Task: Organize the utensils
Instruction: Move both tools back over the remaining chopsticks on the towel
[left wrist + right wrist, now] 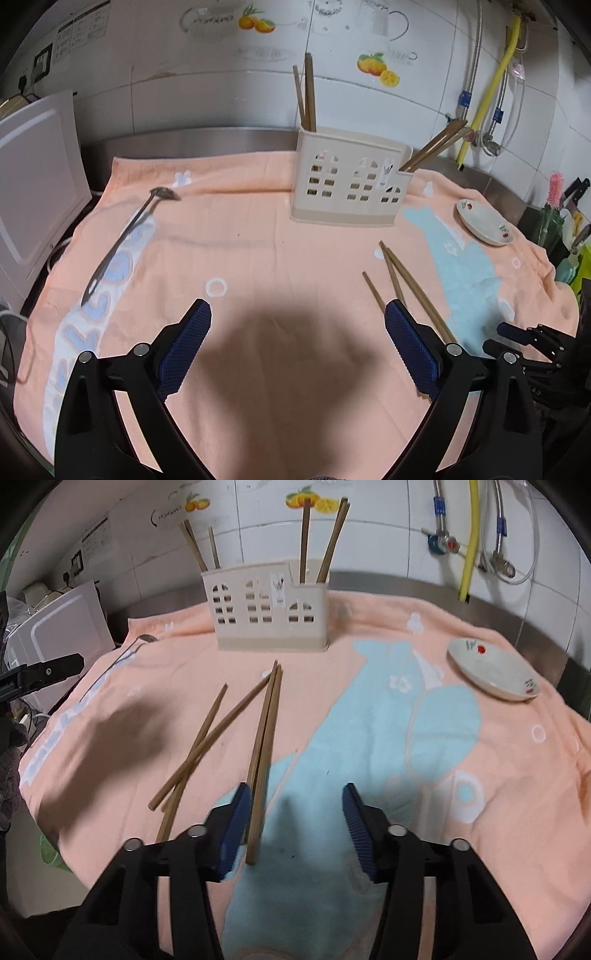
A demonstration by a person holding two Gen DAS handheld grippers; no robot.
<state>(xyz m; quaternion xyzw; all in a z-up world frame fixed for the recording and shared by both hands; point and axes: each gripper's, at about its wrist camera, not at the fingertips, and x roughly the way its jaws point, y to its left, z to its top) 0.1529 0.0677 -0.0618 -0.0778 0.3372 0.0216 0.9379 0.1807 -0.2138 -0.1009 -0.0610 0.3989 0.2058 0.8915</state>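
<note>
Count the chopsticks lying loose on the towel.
4. Two crossed chopsticks lie left; a side-by-side pair lies beside them, between the right tool's open fingers. Others already stand in the holder.

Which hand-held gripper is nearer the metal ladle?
Left. The left hand-held gripper hovers open toward the ladle's side; the right hand-held gripper sits at the loose chopsticks, across the towel.

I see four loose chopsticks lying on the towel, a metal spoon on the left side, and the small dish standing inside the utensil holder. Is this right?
Not quite. The small dish is not inside the utensil holder; it lies on the towel, apart from the holder and to its right, as the right wrist view shows. The rest holds: four loose chopsticks lie on the towel, and the metal spoon lies on the left side.
</note>
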